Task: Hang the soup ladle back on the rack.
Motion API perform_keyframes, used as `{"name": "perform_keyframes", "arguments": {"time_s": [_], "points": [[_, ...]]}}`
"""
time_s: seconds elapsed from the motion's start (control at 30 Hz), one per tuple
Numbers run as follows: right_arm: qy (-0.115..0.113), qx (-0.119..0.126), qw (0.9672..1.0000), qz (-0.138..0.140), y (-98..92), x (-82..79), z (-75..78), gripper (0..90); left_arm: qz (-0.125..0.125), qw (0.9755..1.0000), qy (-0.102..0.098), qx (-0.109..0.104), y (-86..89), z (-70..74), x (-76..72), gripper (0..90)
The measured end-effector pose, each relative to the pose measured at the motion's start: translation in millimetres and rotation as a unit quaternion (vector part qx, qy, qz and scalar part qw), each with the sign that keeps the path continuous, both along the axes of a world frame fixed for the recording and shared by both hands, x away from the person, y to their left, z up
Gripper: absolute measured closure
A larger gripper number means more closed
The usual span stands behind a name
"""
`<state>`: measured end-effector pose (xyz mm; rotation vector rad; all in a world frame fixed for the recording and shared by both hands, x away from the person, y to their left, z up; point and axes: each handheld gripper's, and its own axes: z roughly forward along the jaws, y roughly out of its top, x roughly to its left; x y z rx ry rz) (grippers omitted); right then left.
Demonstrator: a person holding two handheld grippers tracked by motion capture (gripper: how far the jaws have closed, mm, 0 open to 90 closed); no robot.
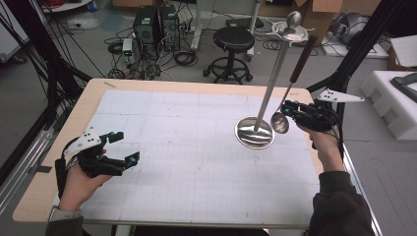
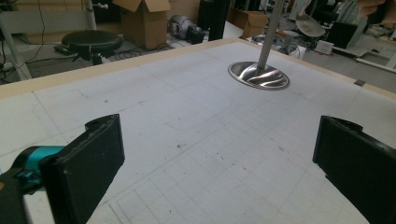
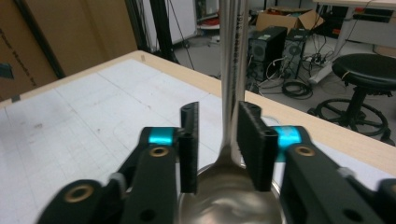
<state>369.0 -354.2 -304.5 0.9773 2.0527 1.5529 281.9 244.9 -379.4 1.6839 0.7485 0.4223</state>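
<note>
A steel ladle (image 1: 280,122) with a dark handle hangs from the top of a tall steel stand (image 1: 273,78), whose round base (image 1: 253,132) rests on the white mat. My right gripper (image 1: 287,109) is at the ladle's neck just above the bowl. In the right gripper view the thin stem (image 3: 229,84) stands between the jaws of this gripper (image 3: 217,140). A gap shows beside the left pad, so the jaws are open around it. My left gripper (image 1: 127,147) rests at the table's left, wide open and empty (image 2: 217,158), facing the stand's base (image 2: 259,75).
A gridded white mat (image 1: 196,162) covers most of the wooden table (image 1: 93,93). Beyond the far edge stand a black stool (image 1: 232,42), computer towers (image 1: 155,24) and loose cables. White foam blocks (image 1: 393,103) lie off to the right.
</note>
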Motion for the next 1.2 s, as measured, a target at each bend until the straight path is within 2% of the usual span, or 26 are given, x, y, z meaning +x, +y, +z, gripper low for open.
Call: {"name": "perform_keyframes", "arguments": {"time_s": [0.13, 0.3, 0.4, 0.53, 0.57, 0.77, 0.93, 1.07, 1.13, 1.2], "points": [[-0.004, 0.006, 0.9999, -0.011, -3.6, -4.5, -3.0, 52.4, -0.002, 1.0000, -0.001, -0.005, 0.3, 0.5, -0.1, 2.5], [-0.032, -0.019, 0.9991, -0.020, -1.8, -13.6, -6.9, 32.2, -0.003, 0.9999, -0.003, -0.013, 2.3, 1.8, -0.3, 2.5], [-0.045, -0.015, 0.9987, -0.021, -0.2, -19.9, -9.0, 18.3, -0.003, 0.9999, -0.004, -0.016, 2.7, 2.3, -0.6, 2.5], [-0.057, 0.002, 0.9983, -0.013, 2.6, -28.0, -12.3, 7.3, -0.003, 0.9998, -0.006, -0.019, 2.4, 3.1, -1.6, 2.5], [-0.057, 0.004, 0.9983, -0.010, 3.9, -30.0, -12.9, 1.6, -0.004, 0.9998, -0.007, -0.019, 2.4, 3.2, -1.8, 2.5], [-0.073, -0.001, 0.9973, 0.015, 15.6, -44.9, -18.5, 0.0, -0.004, 0.9997, -0.007, -0.021, 2.5, 4.2, -2.3, 2.5], [-0.073, -0.014, 0.9966, 0.037, 27.7, -54.2, -26.2, 0.0, -0.005, 0.9998, -0.009, -0.018, 0.5, 5.8, -2.9, 2.5], [-0.075, -0.020, 0.9958, 0.048, 34.8, -60.1, -32.0, 0.0, -0.021, 0.9993, -0.025, -0.015, -7.2, 16.2, -6.7, 2.5], [-0.077, -0.015, 0.9956, 0.051, 37.4, -63.5, -35.5, 0.0, -0.027, 0.9991, -0.032, -0.013, -9.6, 19.7, -8.3, 2.5], [-0.070, 0.001, 0.9958, 0.059, 37.4, -65.1, -39.1, 0.0, -0.027, 0.9990, -0.033, -0.015, -9.1, 20.4, -9.0, 2.5]]}}
